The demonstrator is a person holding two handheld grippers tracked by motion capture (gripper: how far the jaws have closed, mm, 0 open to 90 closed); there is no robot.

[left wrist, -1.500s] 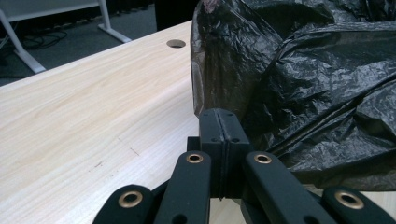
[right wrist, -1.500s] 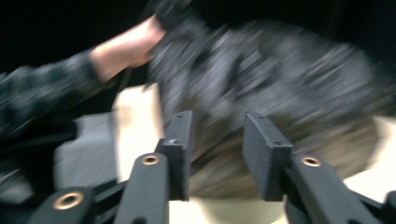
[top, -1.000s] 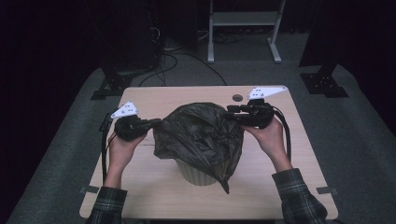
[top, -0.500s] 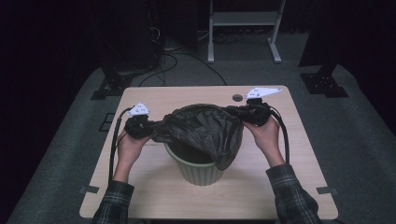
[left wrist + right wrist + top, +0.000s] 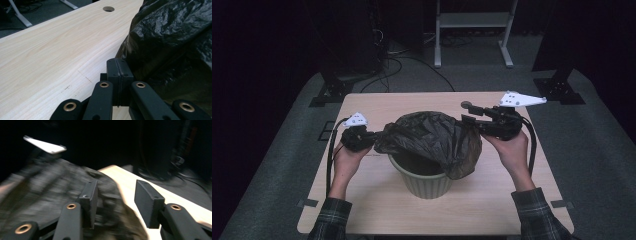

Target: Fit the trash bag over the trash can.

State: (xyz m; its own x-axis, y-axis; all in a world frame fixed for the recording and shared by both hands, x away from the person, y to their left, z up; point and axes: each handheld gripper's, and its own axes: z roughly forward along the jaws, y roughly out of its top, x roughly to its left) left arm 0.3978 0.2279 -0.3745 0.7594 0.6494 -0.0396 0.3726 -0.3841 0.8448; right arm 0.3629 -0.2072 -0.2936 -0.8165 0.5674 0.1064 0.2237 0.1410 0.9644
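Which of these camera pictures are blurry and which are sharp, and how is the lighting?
Right gripper view: motion-smeared, the black bag streaked, background nearly black. Left gripper view: sharp on the table, with bright glare on the bag's wrinkles. High view: evenly lit table, dark room around it, soft focus but no streaking on the bin.

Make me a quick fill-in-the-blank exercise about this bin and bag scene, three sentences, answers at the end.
1. The crumpled black plastic bag is draped over the rim of the ribbed ____ waste bin.
2. The left gripper has its jaws ____ on the bag's edge.
3. The right gripper has its jaws ____, with nothing pressed between its pads; they have just been opening.

Missing words: green; shut; open
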